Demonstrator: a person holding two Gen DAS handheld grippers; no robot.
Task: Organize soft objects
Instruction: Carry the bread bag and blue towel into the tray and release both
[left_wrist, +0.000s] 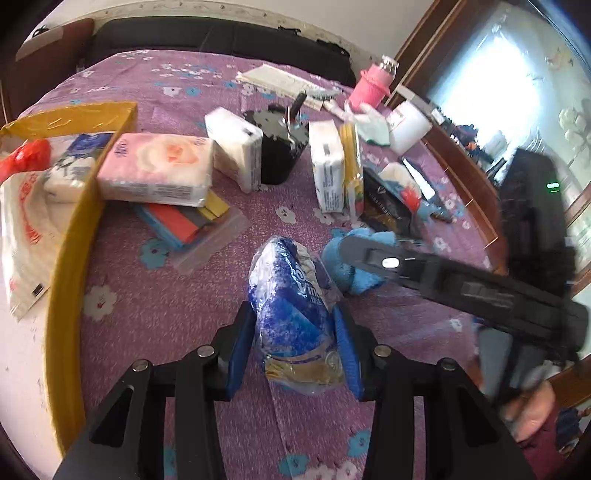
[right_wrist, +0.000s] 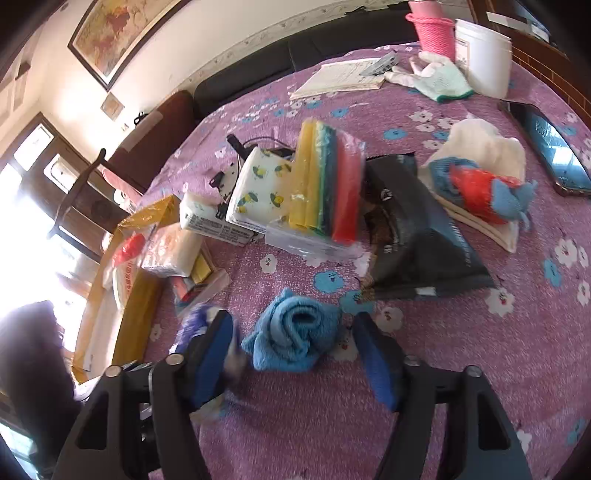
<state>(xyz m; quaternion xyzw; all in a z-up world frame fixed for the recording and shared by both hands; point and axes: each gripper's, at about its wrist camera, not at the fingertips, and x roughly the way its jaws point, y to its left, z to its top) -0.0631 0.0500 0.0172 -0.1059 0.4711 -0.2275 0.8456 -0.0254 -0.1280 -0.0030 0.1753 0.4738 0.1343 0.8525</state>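
**Two claws, two soft items, one box to the left**

Item 1. Blue tissue pack (left_wrist: 291, 317), plastic-wrapped, lying on the purple flowered bed cover (left_wrist: 166, 314). Its long axis runs straight away from the left claw (left_wrist: 293, 349), in line with the fingers. Both blue pads press its flanks; the wrapper is pinched between them. State: narrowed onto the pack, pack held.

Item 2. Rolled blue towel (right_wrist: 295, 338), directly ahead of the right claw (right_wrist: 301, 360) and centred in the gap. The jaws stand about half open, one either side of the towel; a clear margin shows on the right pad's side, and the left pad is blurred, so contact there cannot be told. State: nothing gripped.

Item 3. Yellow cardboard box (left_wrist: 70, 258), open, at the left edge of the bed, already holding tissue packs and a white bag.

Governing relation: the box lies to the left of both claws, and the left claw is the nearer. Judged, its pack travels left first; the right claw's reach crosses the same path.
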